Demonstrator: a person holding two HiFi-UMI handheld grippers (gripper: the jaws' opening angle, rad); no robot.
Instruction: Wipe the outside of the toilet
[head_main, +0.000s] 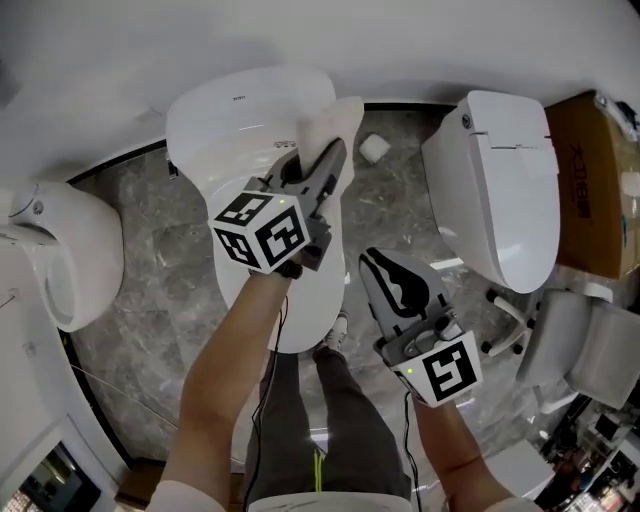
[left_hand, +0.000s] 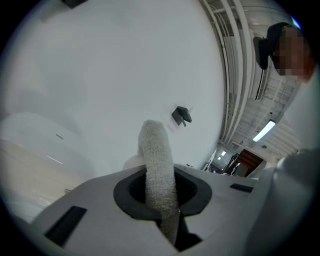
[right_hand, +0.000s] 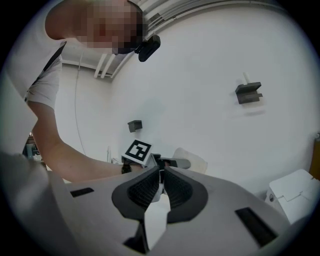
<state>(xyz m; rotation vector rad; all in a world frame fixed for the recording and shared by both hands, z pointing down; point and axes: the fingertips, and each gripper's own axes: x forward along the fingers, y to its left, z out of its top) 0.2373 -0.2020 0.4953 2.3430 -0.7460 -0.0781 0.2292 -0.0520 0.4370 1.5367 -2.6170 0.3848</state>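
**Left claw on cloth, at the toilet tank**

Left gripper (head_main: 335, 152) is clamped on a white cloth (head_main: 330, 118), which is at the back of the toilet (head_main: 235, 105) by the tank (contact unclear). Right gripper (head_main: 372, 260) has its jaws together and empty, beside the bowl and above the grey floor (head_main: 160, 260).

head view: from above, steeply down on toilet (head_main: 250, 110), floor (head_main: 160, 270), left gripper (head_main: 335, 152), right gripper (head_main: 375, 265) | left gripper view: close behind cloth (left_hand: 157, 165), tilted up at wall (left_hand: 100, 65) | right gripper view: faces left gripper (right_hand: 182, 163), shared with head view
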